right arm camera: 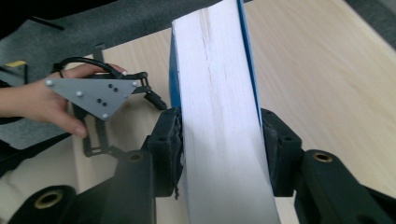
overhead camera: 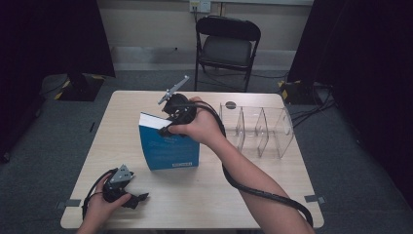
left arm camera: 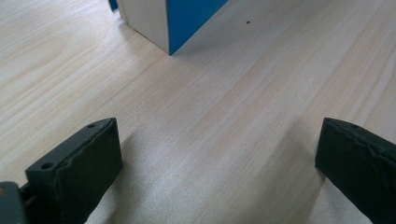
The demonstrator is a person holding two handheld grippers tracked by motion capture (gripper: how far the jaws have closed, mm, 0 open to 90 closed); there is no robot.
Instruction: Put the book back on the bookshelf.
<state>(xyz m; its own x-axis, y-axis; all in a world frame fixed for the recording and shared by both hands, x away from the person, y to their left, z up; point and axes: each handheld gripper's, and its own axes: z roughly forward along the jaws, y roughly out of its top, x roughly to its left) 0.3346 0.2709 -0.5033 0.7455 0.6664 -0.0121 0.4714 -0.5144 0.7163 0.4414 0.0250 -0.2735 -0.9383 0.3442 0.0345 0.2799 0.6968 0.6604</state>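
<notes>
The right gripper (overhead camera: 171, 122) holds a blue book (overhead camera: 168, 146) upright on the table (overhead camera: 204, 200).

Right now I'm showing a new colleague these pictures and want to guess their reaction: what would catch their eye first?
Most likely the blue book standing upright in the middle of the table, with the right tongs clamped across its white page edge from above. Next, the clear plastic divider box to the book's right, and the left tongs resting open near the table's front left corner.
</notes>
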